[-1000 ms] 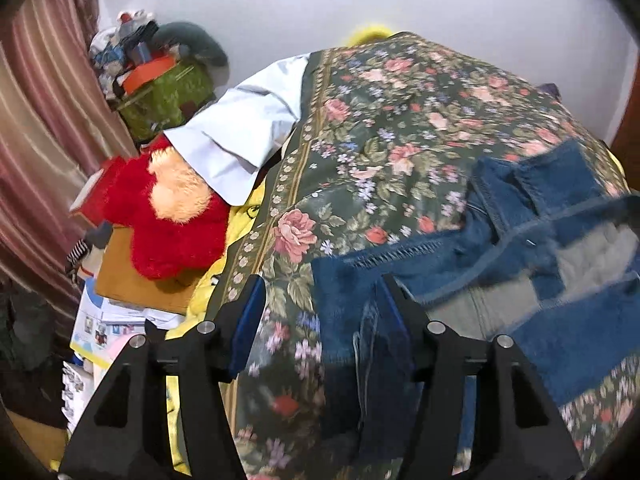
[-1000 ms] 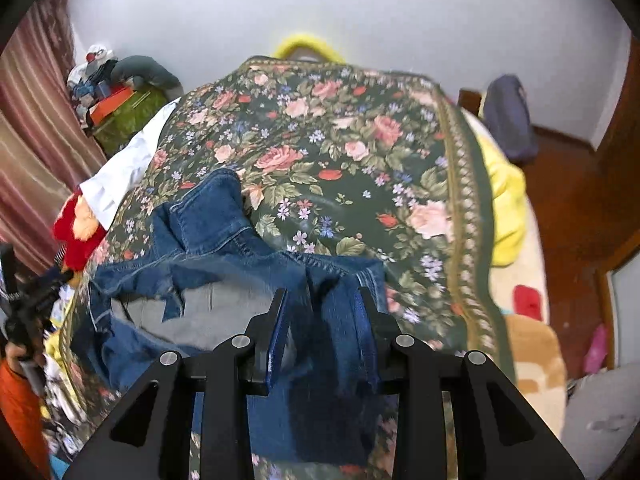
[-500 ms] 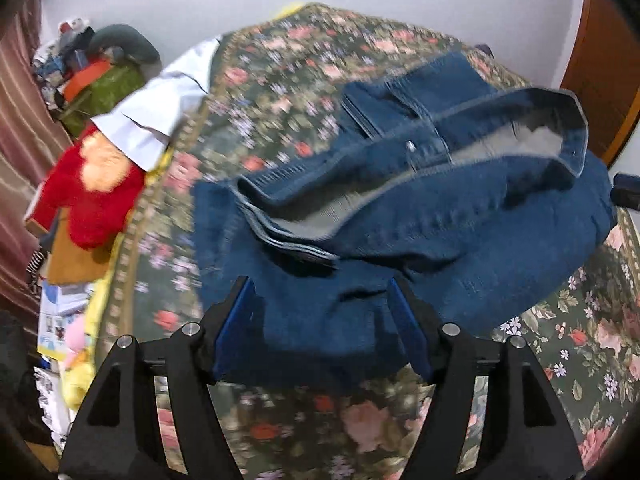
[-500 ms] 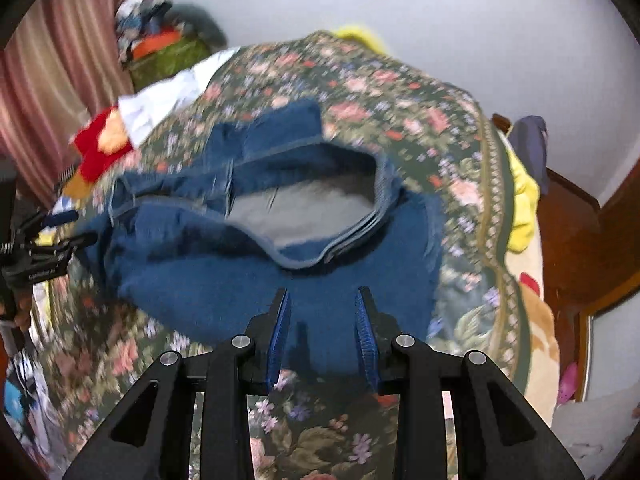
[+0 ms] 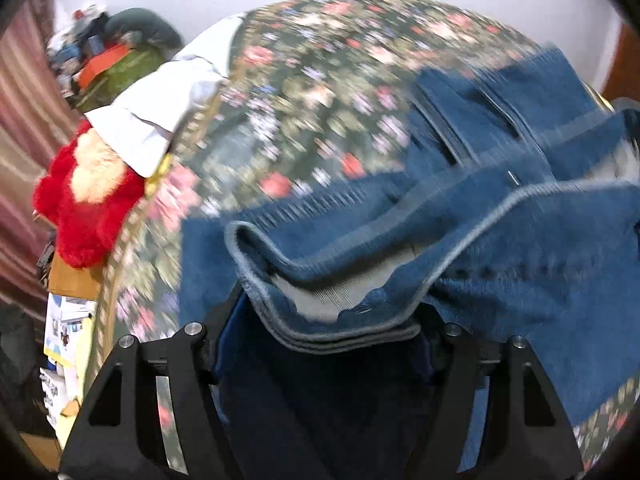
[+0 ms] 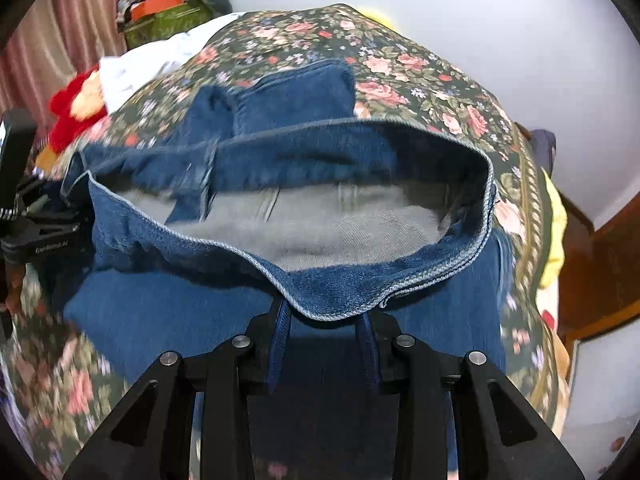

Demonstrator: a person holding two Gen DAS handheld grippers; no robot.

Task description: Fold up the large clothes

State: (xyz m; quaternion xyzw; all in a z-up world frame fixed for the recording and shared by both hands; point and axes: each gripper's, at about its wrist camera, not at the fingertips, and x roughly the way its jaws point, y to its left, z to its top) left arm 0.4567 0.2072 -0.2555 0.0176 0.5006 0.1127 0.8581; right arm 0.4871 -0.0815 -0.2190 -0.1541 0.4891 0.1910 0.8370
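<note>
One bed, covered by a dark green floral bedspread (image 6: 420, 68), fills most of both views.

One blue denim garment (image 6: 280, 292), large, grey on its inside face, lies bunched across the near part of the bedspread; a stitched hem edge folds over toward both cameras, and a further denim panel reaches toward the far side of the bed.

One white cloth (image 5: 160, 120) at the far left edge of the bed.

One red plush toy (image 5: 88, 200), with a pale patch, just beside the white cloth, off the bed's left side.

One left gripper (image 5: 324, 320): black, blue-padded; jaws spread moderately, a hem fold of the garment lying between and over them. Whether the pads press the cloth cannot be told.

One right gripper (image 6: 324, 328): jaws narrow, the garment's rolled hem draped over the tips and denim filling the gap between them; an actual pinch cannot be told.
</note>
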